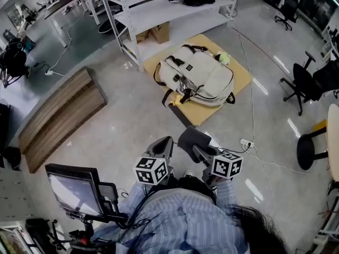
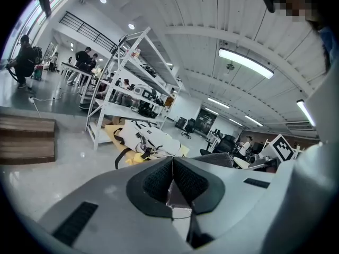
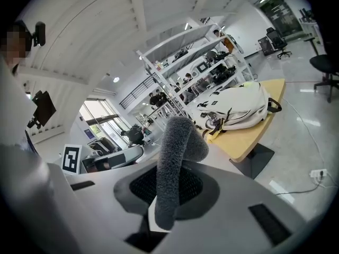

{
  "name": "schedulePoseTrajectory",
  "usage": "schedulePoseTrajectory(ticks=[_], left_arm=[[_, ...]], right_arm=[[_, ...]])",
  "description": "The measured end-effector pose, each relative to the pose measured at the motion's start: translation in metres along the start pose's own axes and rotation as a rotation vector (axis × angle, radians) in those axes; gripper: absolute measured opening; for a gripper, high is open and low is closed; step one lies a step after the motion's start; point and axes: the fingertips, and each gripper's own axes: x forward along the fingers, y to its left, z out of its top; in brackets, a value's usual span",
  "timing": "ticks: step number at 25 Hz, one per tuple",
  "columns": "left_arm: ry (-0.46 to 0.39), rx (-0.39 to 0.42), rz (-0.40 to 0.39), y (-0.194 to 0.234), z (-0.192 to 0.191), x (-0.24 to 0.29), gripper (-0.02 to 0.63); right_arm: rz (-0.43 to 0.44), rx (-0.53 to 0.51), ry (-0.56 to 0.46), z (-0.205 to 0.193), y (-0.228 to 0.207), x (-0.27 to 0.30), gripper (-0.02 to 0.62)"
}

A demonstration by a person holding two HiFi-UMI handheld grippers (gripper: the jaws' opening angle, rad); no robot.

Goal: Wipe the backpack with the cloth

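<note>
Cloth (image 3: 177, 152), grey, fuzzy, looped, clamped in right gripper (image 3: 168, 193); left gripper (image 2: 172, 183) pinched together, empty.

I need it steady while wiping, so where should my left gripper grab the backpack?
Probably the black strap looping off the backpack's left edge, coming from the left: it stands clear of the flat-lying body and looks thin enough for the jaws.
</note>
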Motion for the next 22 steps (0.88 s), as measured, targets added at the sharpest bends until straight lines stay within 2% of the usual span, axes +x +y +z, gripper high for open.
schedulePoseTrajectory(ticks=[11, 18, 22], left_arm=[[0.011, -0.058, -0.037, 0.021, -0.003, 0.008, 0.006], [0.026, -0.062, -0.032, 0.025, 0.007, 0.039, 0.006], [0.016, -0.065, -0.004, 0.028, 0.018, 0.071, 0.006]], right_arm=[[-0.058, 0.04, -0.028, 0.001, -0.014, 0.005, 0.054], [-0.123, 0.08, -0.078, 0.026, -0.05, -0.006, 0.054], [-0.126, 0.08, -0.087, 0.052, -0.083, -0.008, 0.054]])
